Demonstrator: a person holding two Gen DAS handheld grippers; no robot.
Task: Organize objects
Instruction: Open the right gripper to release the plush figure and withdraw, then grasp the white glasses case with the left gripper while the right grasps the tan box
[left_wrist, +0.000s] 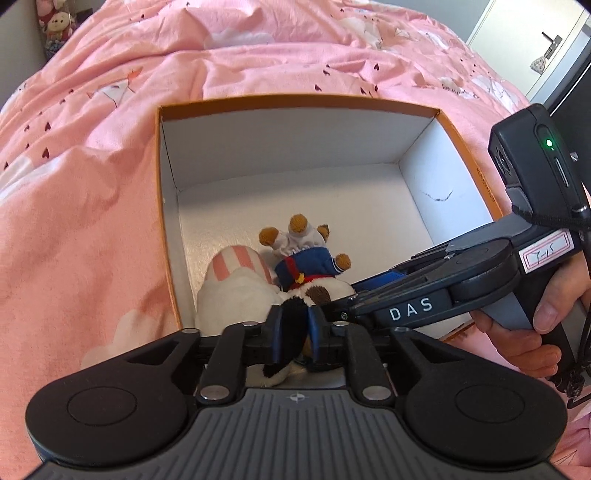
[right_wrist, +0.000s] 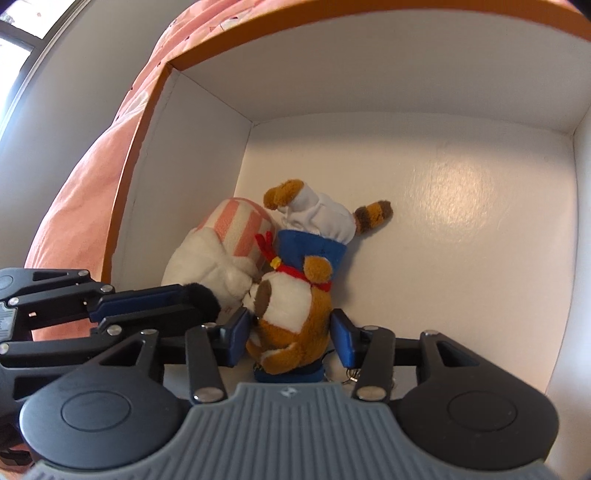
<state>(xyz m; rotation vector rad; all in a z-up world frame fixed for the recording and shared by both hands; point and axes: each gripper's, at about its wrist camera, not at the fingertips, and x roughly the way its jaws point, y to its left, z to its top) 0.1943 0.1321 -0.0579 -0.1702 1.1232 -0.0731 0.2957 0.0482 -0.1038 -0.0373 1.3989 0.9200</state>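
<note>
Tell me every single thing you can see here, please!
Box: one, orange outside and white inside, open, on the bed.
Plush dog: one, brown and white, blue top, red bow, lying in the box's near-left corner.
Striped plush: one, white with pink stripes, in the box beside the dog, touching it.
Bedcover: one, pink with small hearts, under the box.
Doll: one, pink and red, far left beyond the bed.
Door: one, white with a dark handle, far right.
Left gripper: black and blue, jaws shut on the dog's black ear.
Right gripper: black and blue, jaws open around the dog.
</note>
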